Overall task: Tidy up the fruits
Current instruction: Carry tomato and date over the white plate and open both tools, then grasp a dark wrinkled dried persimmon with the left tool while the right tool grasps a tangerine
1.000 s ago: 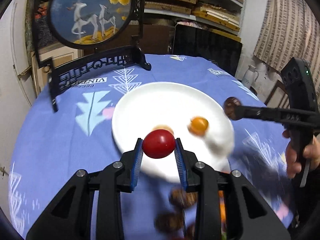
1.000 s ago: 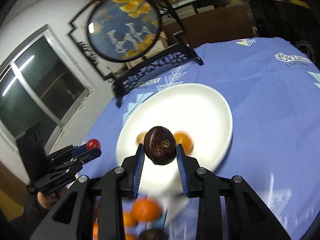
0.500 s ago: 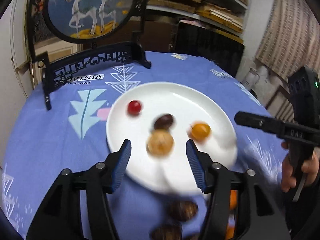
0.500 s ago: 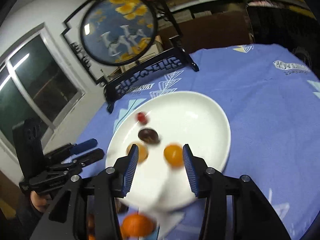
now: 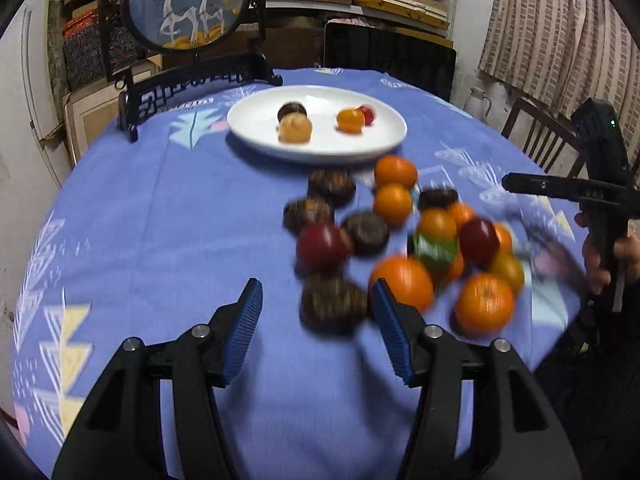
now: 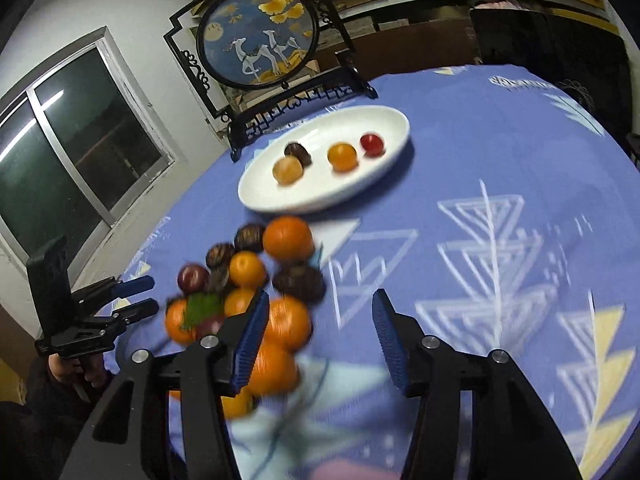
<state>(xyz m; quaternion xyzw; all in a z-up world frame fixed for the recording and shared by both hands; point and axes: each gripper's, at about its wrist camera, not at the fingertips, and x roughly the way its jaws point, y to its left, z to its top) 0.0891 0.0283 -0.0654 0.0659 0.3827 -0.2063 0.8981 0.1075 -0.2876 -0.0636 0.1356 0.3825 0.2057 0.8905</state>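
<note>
With both my grippers empty, left gripper (image 5: 318,320) jaws apart above loose fruit pile (image 5: 400,240) on blue cloth (image 5: 160,220); right gripper (image 6: 318,330) jaws just widened, nothing between. White plate (image 6: 380,184) beyond pile holds four small fruits.

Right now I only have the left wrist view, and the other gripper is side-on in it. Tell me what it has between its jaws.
Observer: Nothing. The right gripper is open. Its jaws have just been opening, and only tablecloth shows between them.
Operator: Check the red fruit on the plate; the yellow fruit half hides it here.
Observer: The red fruit lies whole, apart from the yellow fruit, close to the plate's rim.
Operator: Report what sits by the finger nearer the pile.
Observer: An orange shows just past that finger, partly behind it.
</note>
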